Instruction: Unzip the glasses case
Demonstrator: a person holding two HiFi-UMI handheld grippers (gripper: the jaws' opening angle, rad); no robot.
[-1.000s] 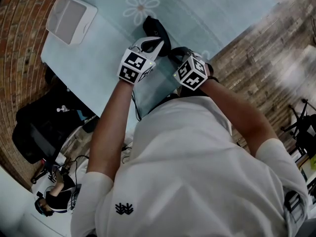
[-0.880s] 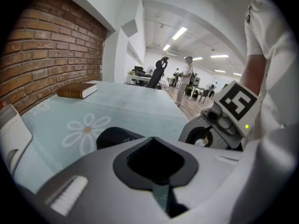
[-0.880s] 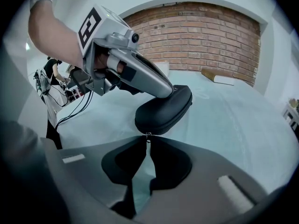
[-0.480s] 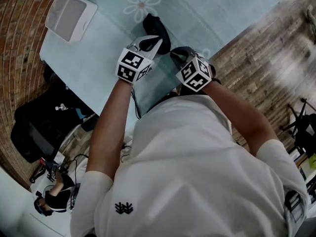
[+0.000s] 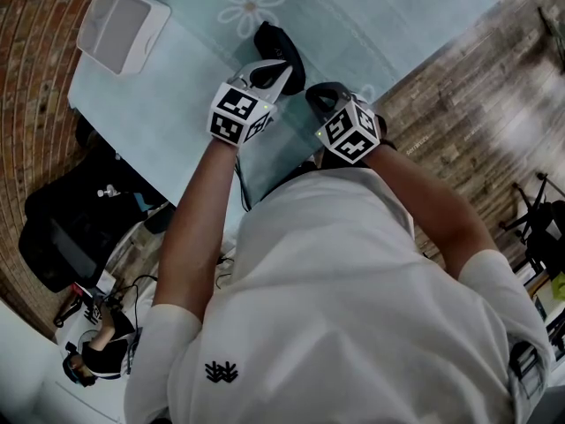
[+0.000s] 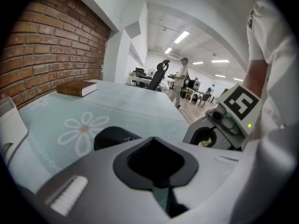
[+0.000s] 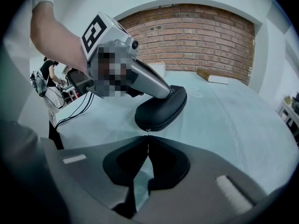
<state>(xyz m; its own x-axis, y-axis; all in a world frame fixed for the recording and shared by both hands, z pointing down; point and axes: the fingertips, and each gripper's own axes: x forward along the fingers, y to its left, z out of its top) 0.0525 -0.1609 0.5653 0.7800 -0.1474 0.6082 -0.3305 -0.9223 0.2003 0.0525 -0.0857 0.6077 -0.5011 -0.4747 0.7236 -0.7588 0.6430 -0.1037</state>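
Black and oval, the glasses case (image 7: 161, 110) lies flat on the pale teal cloth of the bench (image 5: 177, 104). In the head view it sits at 12 o'clock from your chest, just beside a printed daisy (image 5: 252, 5).

Your left gripper (image 7: 174, 91) reaches the case from its 7 o'clock side. Its jaws are clenched together with nothing between them, and their tip presses down on the lid at the end away from your right gripper (image 7: 147, 138). That one reaches in from the 5 o'clock side, its jaws pinched tight on the small metal zip pull (image 7: 147, 131) at the near end of the case. As far as the right gripper view shows, the lid is closed along its seam.

At 10 o'clock a white box (image 5: 122, 29) sits at the cloth's corner, well apart from the case. A brown book (image 6: 77, 87) lies on the far side of the bench, near the brick wall (image 6: 51, 45).
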